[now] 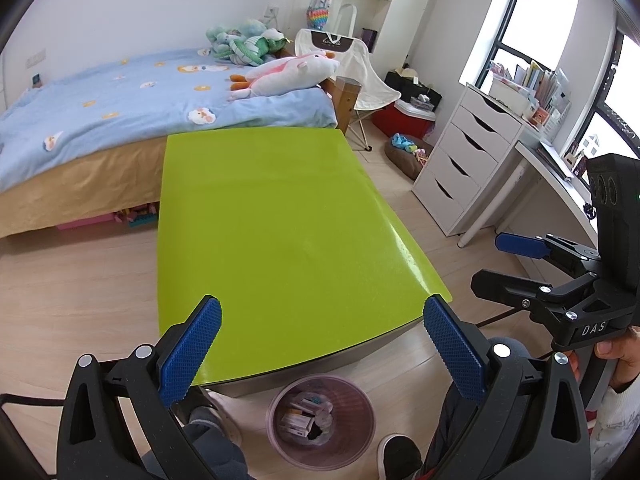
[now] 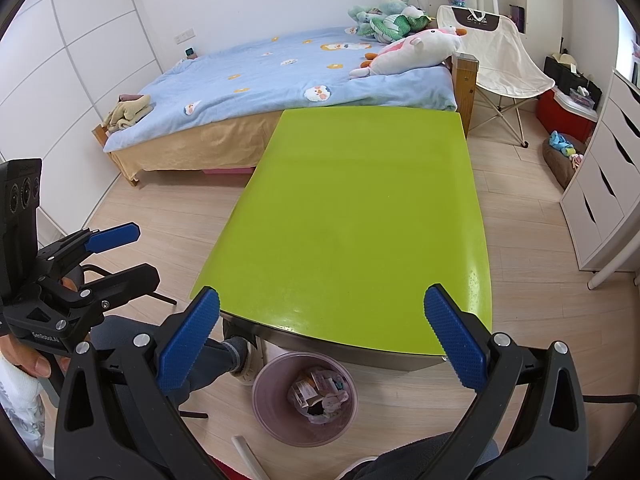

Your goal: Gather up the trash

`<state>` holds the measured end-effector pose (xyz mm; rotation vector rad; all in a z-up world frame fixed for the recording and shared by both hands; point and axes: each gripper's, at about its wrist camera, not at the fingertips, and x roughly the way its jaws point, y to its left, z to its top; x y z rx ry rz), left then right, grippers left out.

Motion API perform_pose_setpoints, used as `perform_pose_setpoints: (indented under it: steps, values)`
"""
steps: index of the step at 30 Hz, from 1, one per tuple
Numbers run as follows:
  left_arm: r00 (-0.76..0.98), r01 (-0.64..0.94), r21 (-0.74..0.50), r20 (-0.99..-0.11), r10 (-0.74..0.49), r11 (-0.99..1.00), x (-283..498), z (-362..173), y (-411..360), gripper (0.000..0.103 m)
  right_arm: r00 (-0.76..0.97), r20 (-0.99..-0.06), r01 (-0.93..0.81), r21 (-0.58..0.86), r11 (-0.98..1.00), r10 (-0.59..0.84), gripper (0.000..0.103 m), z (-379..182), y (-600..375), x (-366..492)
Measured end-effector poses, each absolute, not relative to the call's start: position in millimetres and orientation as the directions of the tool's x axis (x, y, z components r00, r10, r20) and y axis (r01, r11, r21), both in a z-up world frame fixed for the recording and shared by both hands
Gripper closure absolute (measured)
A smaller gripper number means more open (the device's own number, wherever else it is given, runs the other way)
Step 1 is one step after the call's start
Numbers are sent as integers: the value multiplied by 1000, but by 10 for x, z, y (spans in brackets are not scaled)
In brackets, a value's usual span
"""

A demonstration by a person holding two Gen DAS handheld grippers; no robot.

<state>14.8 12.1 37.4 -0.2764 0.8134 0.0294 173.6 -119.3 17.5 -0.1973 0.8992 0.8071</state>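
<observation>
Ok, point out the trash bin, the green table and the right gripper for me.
trash bin (image 2: 267,394), right wrist view, on its pink inner wall.
green table (image 2: 352,216), right wrist view, on its bare top.
right gripper (image 2: 322,334), right wrist view, midway between its fingertips.

Glossy smooth green tabletop (image 1: 280,216) (faintly speckled); translucent plastic bin (image 1: 320,420).

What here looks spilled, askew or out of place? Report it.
Nothing stands out. The bin stands upright on the floor by the table, trash inside it, none seen spilled around it. Left gripper and right gripper are both open, holding nothing.
</observation>
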Motion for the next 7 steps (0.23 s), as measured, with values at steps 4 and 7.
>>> perform_pose_setpoints:
  steps: [4, 7]
  values:
    - [683, -133, -210, -728, -64, 969, 157, 403, 104, 6, 358, -761, -697, 168, 697, 542, 3, 143, -1220, 1723]
    - [682, -132, -202, -729, -59, 970, 169, 411, 99, 6, 358, -761, -697, 169, 697, 542, 3, 144, -1220, 1724]
